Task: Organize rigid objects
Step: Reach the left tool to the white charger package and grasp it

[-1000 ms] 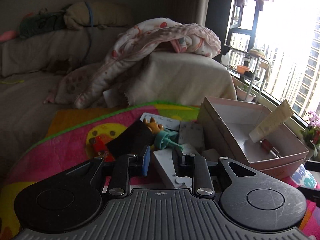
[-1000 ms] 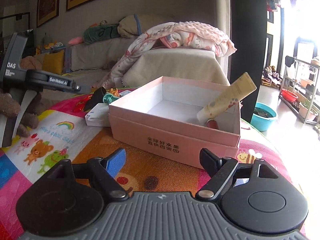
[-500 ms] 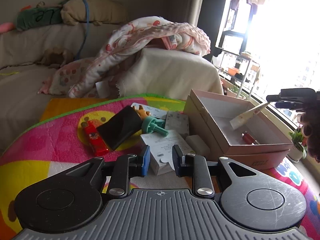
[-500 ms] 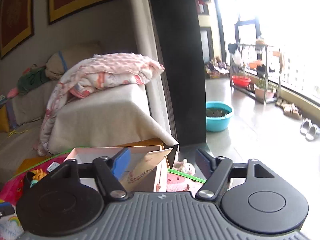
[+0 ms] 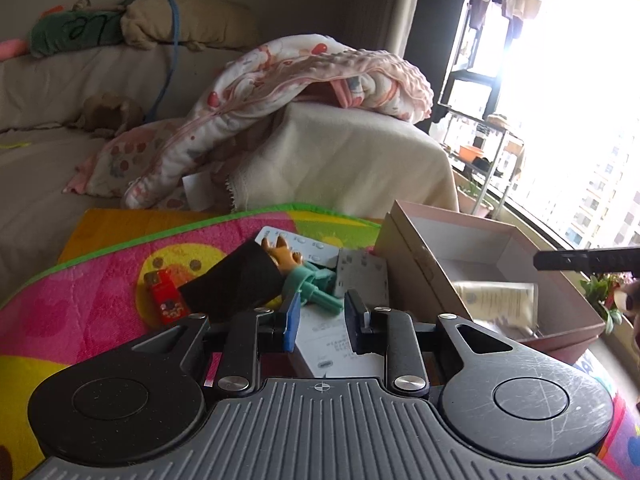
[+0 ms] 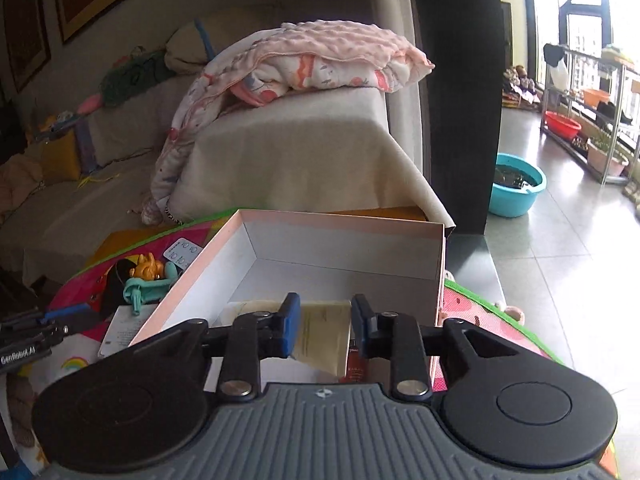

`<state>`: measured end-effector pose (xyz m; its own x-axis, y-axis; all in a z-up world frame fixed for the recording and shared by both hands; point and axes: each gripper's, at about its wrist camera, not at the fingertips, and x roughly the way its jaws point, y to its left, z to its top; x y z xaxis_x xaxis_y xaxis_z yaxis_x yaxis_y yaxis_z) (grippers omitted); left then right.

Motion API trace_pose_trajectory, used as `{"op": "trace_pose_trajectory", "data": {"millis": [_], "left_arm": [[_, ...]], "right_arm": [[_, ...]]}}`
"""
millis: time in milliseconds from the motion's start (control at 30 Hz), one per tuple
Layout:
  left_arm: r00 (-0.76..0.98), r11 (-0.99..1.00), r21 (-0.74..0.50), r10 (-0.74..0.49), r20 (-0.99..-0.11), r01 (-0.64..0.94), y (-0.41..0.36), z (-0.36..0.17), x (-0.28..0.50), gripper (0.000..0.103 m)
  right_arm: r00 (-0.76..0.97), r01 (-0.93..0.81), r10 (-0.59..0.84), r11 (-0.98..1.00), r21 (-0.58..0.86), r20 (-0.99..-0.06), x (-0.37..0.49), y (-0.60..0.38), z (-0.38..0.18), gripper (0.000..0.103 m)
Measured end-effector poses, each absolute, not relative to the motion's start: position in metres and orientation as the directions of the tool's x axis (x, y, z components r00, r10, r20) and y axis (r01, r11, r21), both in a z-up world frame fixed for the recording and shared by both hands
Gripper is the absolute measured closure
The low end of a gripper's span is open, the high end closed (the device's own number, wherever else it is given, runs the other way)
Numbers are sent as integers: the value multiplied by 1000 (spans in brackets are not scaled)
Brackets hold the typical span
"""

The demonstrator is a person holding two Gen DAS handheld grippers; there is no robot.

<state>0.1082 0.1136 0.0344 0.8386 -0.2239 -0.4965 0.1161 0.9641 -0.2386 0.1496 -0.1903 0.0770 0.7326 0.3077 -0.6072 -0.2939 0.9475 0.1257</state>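
An open pink box stands on the colourful mat. A cream tube lies flat on its floor beside a small red stick. My right gripper hovers over the box's near wall, jaws closing. The tube shows in the gap below them, and the pads do not press it. My left gripper hangs over a white carton with a narrow gap and nothing held. Beyond lie a teal toy, an orange figure, a black pouch and a red packet.
A blister pack and a grey card lie against the box's left wall. A sofa with a pink blanket stands behind the mat. A teal basin sits on the tiled floor to the right.
The right gripper swung off to the right, then back over the pink box with its jaws narrower. The tube that leaned on the box's wall now lies flat. The left gripper's gap is unchanged.
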Motion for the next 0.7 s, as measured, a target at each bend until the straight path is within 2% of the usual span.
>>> {"op": "trace_pose_trajectory", "data": {"millis": [67,100,200,267,333,533,700], "left_arm": [[844,965,-251,-200,-497,80,116,38,122,76],[851,966,-253,-173,-495,49,120,41,128,76],[865,955,-292,-97,-492,-59,137,49,138,76],[849,930,-358,-122,-514,-83,148,50,141,76],[828,926,-376,-179,-531,-41,147,50,142,76],[780,979,-183,-187,-597,95,101,42,162,76],[773,993,-77,-122,-622,94,85,33,182,76]], "right_arm": [[777,-316,287,948,47,-561,125,-184,81,49],[793,-331,286,944,14,-538,114,-181,83,45],[825,-379,296,922,-83,-482,76,-174,84,42],[824,-412,321,905,-106,-467,52,-173,80,38],[813,-436,340,894,-106,-472,36,-173,72,38],[789,-449,339,888,-104,-513,13,-161,37,37],[759,-464,363,884,-58,-540,0,-157,21,37]]}}
